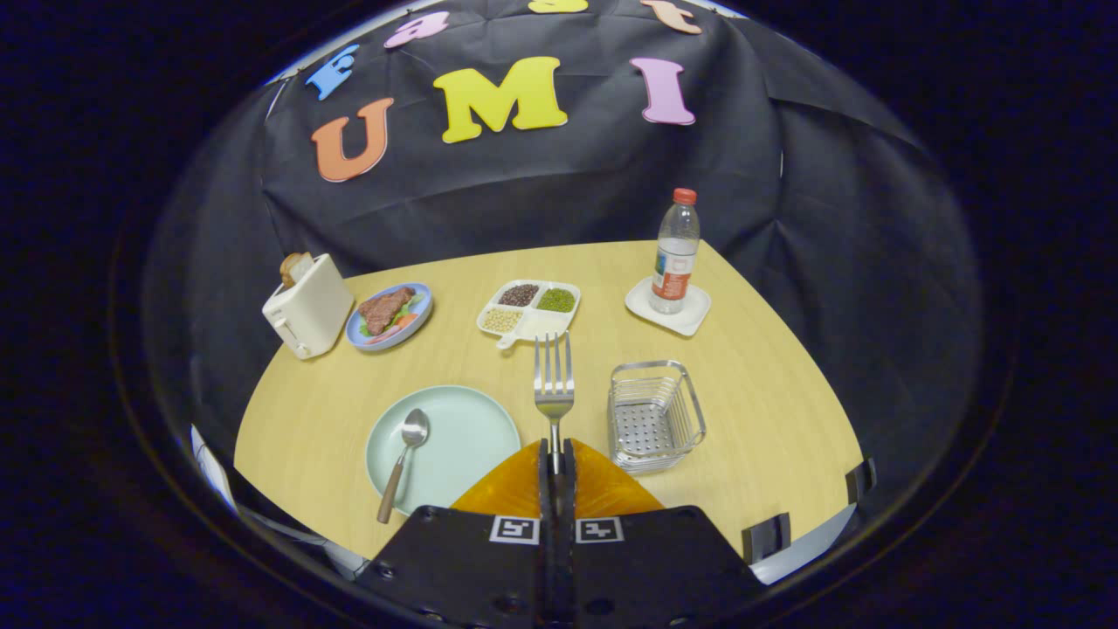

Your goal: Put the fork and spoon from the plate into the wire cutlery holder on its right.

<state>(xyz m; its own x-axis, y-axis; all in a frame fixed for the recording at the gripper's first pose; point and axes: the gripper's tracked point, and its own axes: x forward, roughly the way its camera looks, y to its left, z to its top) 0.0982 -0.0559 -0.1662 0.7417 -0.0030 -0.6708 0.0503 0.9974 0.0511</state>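
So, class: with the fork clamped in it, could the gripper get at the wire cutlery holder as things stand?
Probably yes. The gripper is shut on the fork, tines up, and the wire cutlery holder stands just right of it, open-topped, with bare table between.

- The gripper (555, 447) has both fingers pressed on the fork (554, 384), tines pointing ahead.
- The spoon (403, 461) lies on the plate (472, 428).
- The wire cutlery holder (654, 414) stands right of the fork.

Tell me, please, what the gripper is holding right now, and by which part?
The gripper is shut on the silver metal fork, both fingers pinching its handle, tines pointing ahead.
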